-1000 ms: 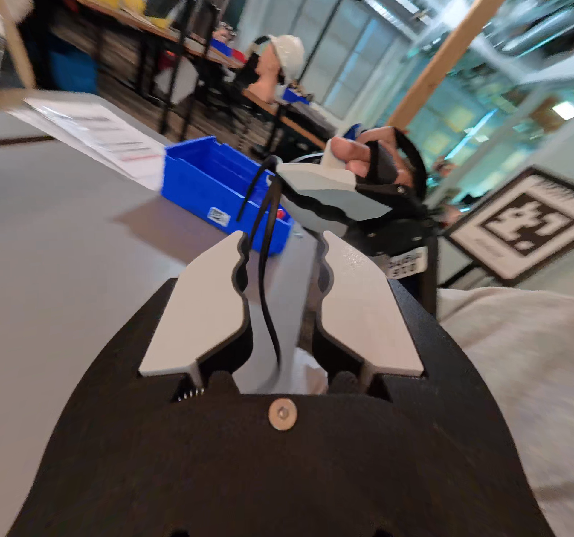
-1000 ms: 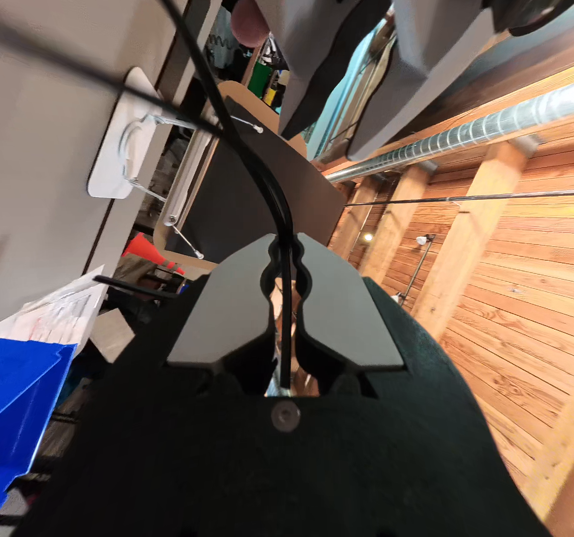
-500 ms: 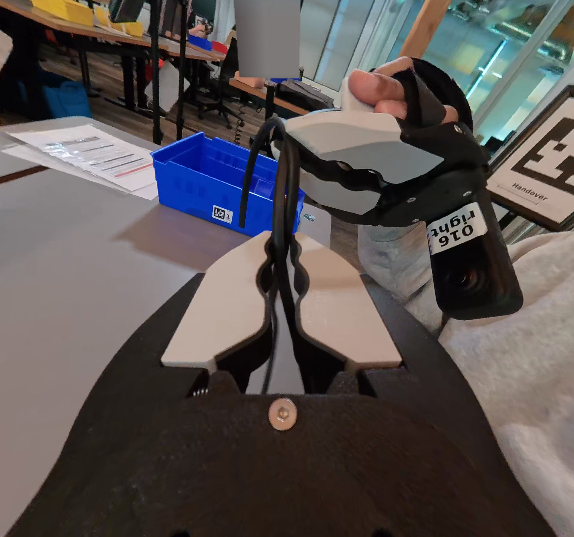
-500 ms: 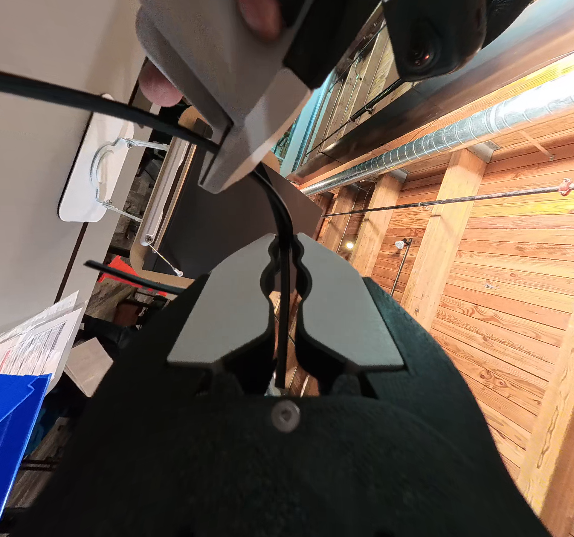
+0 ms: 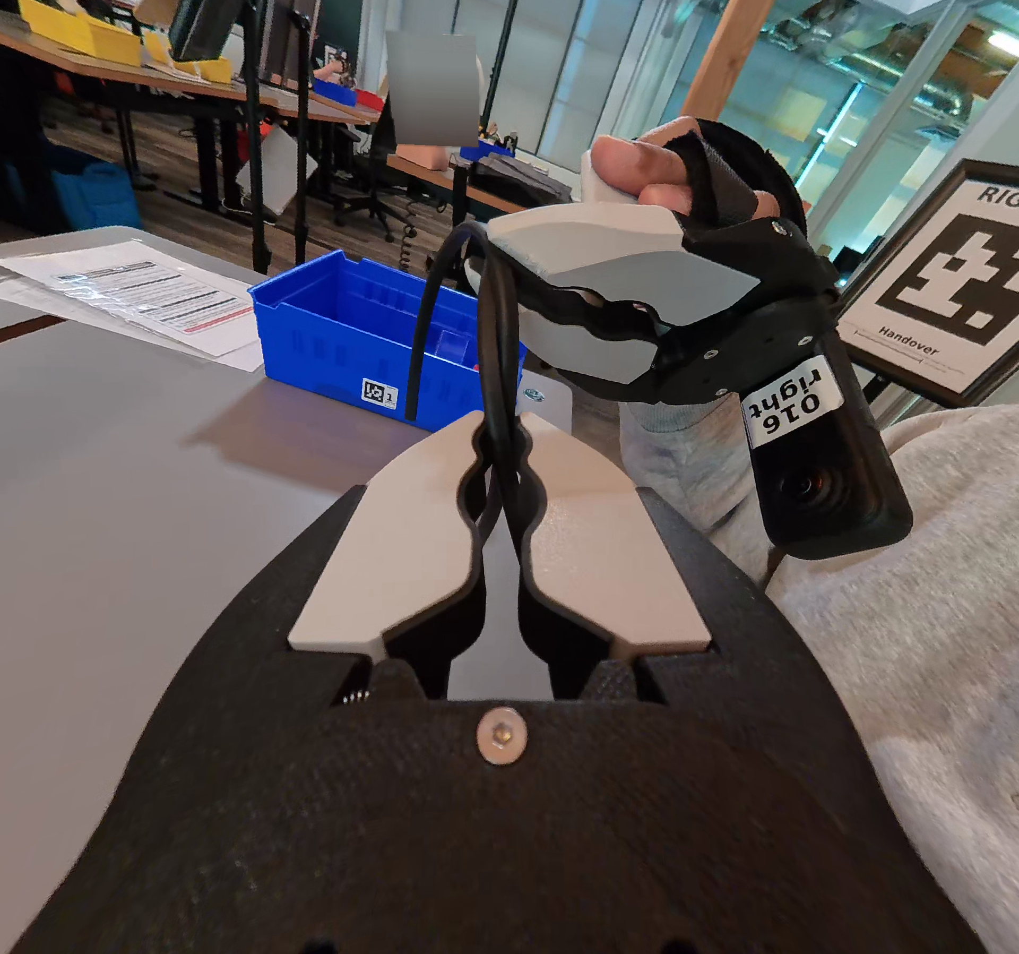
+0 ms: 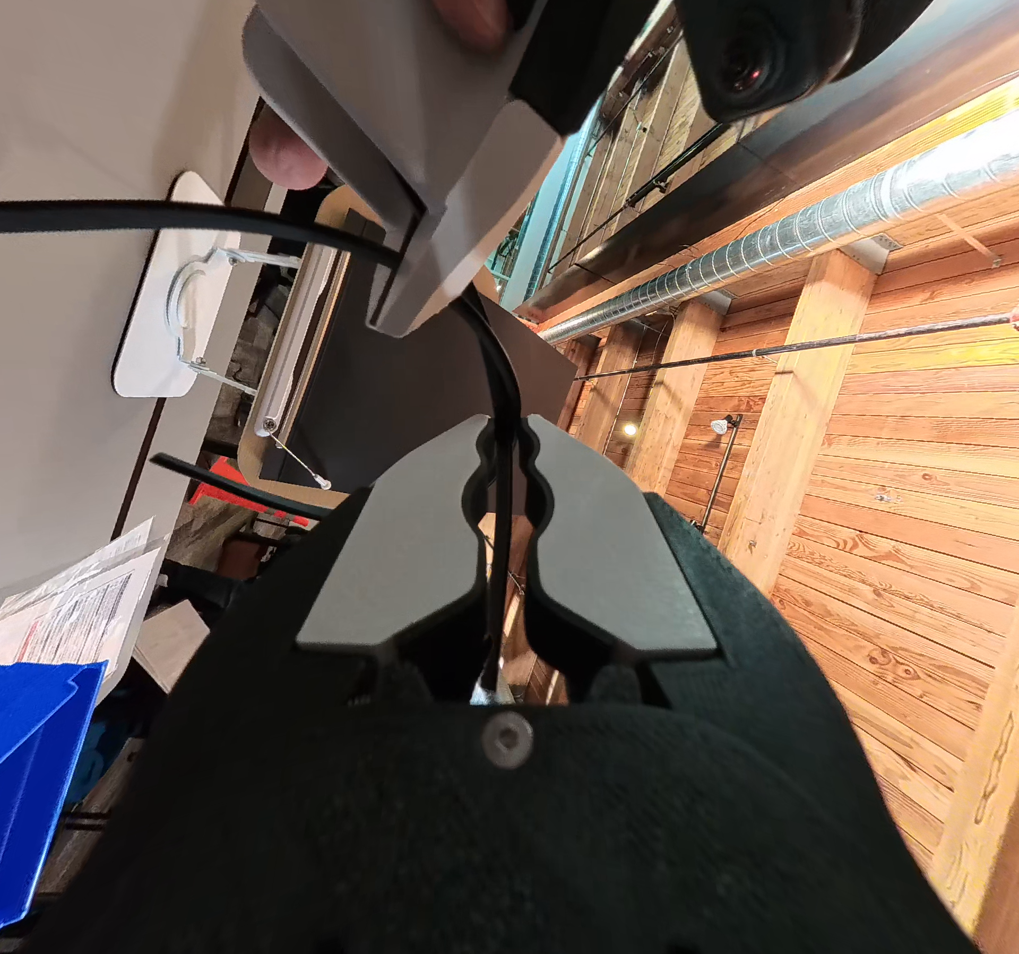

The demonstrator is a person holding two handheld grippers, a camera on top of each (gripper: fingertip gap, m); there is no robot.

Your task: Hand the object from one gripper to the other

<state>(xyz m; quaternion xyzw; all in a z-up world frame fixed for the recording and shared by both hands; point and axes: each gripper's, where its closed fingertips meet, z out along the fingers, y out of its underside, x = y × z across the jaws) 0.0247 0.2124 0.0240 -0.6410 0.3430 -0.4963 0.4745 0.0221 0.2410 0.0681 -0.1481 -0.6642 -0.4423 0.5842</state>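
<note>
Left wrist view: my left gripper (image 5: 499,431) has just closed its jaws on the black cable (image 5: 493,332). My right gripper (image 6: 503,428) also stays clamped on it, so both hold it above the grey table (image 5: 138,486); I judge releasing the right comes next.

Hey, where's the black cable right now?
In the left wrist view the black cable is up in the air, pinched between the left gripper and the right gripper, its loose end hanging in front of the blue bin.
</note>
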